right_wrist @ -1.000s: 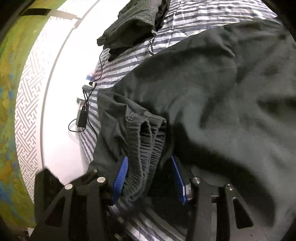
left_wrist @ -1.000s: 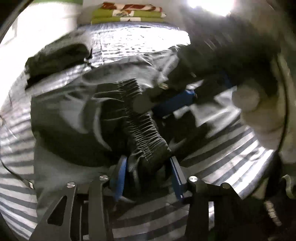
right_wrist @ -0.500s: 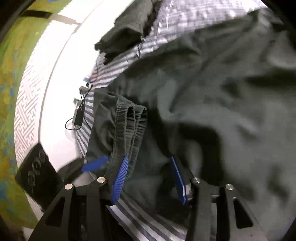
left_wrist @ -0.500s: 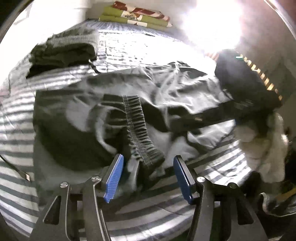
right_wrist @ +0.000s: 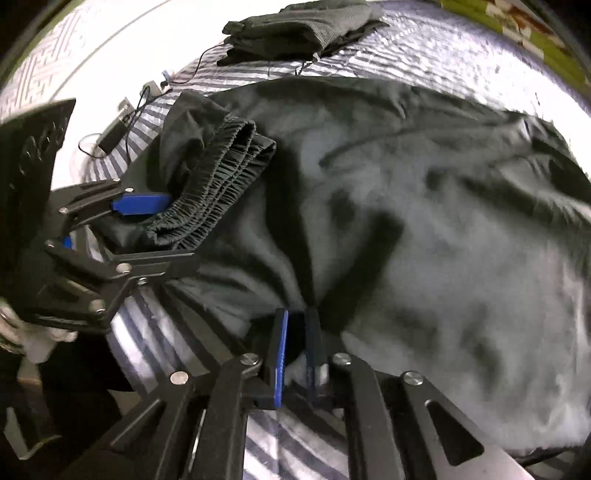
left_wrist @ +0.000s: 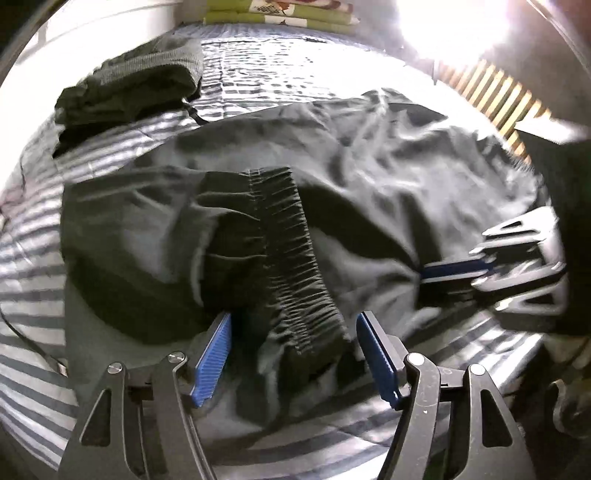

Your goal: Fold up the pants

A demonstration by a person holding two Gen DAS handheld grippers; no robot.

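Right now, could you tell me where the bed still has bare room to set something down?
Bare striped sheet lies between the folded dark clothes and the green bedding stack, and along the near edge. The middle is crowded: the pants spread across it, with both grippers at their near edge.

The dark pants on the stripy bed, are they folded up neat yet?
Not yet. The dark pants lie spread and rumpled across the striped bed, with the elastic waistband bunched up.

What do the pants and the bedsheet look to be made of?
Pants: thin, dark woven fabric, probably a light synthetic, matte with a faint sheen; it creases softly and the waistband is gathered elastic. Bedsheet: grey-and-white striped cloth, puckered like a quilted or seersucker weave; the exact fibre can't be told.
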